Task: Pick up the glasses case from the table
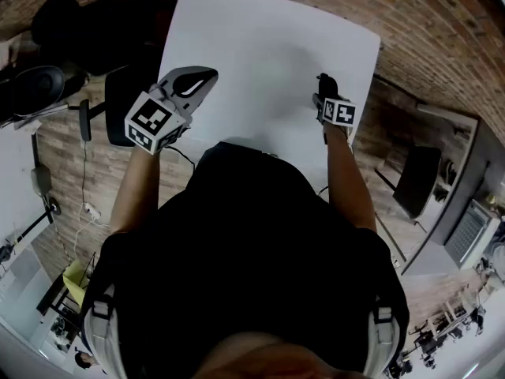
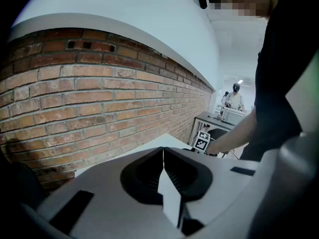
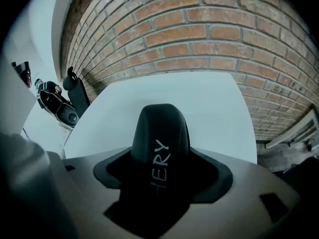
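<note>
A black glasses case (image 3: 160, 138) with pale lettering stands out from between the jaws of my right gripper (image 1: 326, 87), which is shut on it. In the head view the case (image 1: 324, 79) shows as a dark tip over the right part of the white table (image 1: 260, 46). Whether it touches the tabletop I cannot tell. My left gripper (image 1: 199, 80) hovers over the table's left edge, its jaws shut together with nothing between them (image 2: 163, 156). The left gripper view shows the right gripper's marker cube (image 2: 202, 142) beyond the table.
Brick-patterned flooring (image 1: 442, 38) surrounds the table. A black chair (image 1: 118, 101) stands just left of the table, and a dark desk (image 1: 418, 180) is off to the right. A person (image 2: 234, 96) stands far back by another desk (image 2: 219, 119).
</note>
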